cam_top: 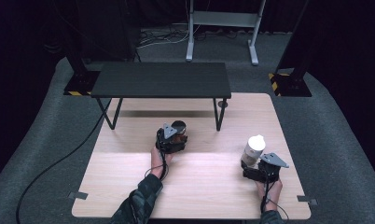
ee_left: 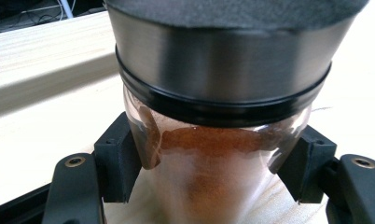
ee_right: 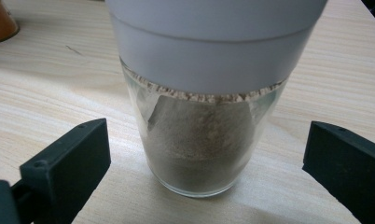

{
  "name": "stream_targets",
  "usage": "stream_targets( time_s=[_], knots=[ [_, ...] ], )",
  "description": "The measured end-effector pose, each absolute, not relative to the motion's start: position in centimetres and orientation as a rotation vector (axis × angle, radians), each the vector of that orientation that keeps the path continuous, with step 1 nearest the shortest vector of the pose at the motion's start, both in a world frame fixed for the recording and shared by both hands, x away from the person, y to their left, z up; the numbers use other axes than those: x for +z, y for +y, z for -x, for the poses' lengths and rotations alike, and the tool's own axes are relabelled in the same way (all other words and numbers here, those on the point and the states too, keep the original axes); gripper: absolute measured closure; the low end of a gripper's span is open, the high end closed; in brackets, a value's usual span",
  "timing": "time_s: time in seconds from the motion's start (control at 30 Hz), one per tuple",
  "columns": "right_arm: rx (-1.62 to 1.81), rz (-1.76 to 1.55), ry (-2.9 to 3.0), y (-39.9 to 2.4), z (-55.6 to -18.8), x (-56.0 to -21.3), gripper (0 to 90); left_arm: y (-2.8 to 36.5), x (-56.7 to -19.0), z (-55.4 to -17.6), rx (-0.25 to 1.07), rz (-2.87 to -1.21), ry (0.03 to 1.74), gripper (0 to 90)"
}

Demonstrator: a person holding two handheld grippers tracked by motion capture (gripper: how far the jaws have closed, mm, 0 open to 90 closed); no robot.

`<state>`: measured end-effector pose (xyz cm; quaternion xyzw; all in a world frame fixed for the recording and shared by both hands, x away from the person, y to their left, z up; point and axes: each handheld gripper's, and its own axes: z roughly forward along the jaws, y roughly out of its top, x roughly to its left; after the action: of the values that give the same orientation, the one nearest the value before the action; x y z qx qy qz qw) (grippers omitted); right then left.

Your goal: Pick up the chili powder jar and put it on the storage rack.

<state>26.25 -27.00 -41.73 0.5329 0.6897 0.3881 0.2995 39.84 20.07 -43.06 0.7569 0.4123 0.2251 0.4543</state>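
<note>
A: What is on the light wooden surface (cam_top: 129, 163)?

B: Two small glass jars. One has a dark lid and red-brown powder inside. It is the dark-lid jar (cam_top: 178, 128), near the middle of the surface, just in front of the little black shelf (cam_top: 161, 80) that stands on thin legs at the back.

A: Who has that jar?

B: The left gripper (cam_top: 172, 140). In the left gripper view its two black jaws press on the glass of the dark-lid jar (ee_left: 218, 158), one on each side, just under the lid. The jaws are squeezed in on it.

A: And the other jar?

B: That is the white-lid jar (cam_top: 253, 148). It stands upright near the right side of the surface, well apart from the first one. It has grey-brown powder inside.

A: Is the right gripper (cam_top: 256, 169) holding it?

B: No. In the right gripper view the white-lid jar (ee_right: 199, 140) sits between the two jaws, but they are wide apart. There is bare wood between each jaw and the glass.

A: Can you see the hands?

B: Yes. The left hand (cam_top: 157, 158) and the right hand (cam_top: 268, 187) come in from the bottom. Each one holds its gripper from behind.

A: What is under the surface?

B: A grey carpet floor (cam_top: 45, 154), with a black cable lying on it.
</note>
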Motion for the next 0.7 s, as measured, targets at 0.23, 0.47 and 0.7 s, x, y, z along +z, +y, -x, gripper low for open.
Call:
stream_targets(
  time_s=[0.23, 0.47, 0.7],
  knots=[
    [1.022, -1.411, 1.843, -26.9, -26.37, -41.63, 0.0, 20.4, -43.0, -39.95, 0.542, -1.873, 1.01, 31.5],
    [1.024, -1.411, 1.845, -26.95, -26.39, -41.63, 0.0, 20.38, -42.92, -39.96, 0.544, -1.869, 1.017, 31.6],
    [1.035, -1.415, 1.841, -27.12, -26.35, -41.68, 0.0, 20.28, -42.76, -39.95, 0.543, -1.872, 1.014, 31.6]
  ],
)
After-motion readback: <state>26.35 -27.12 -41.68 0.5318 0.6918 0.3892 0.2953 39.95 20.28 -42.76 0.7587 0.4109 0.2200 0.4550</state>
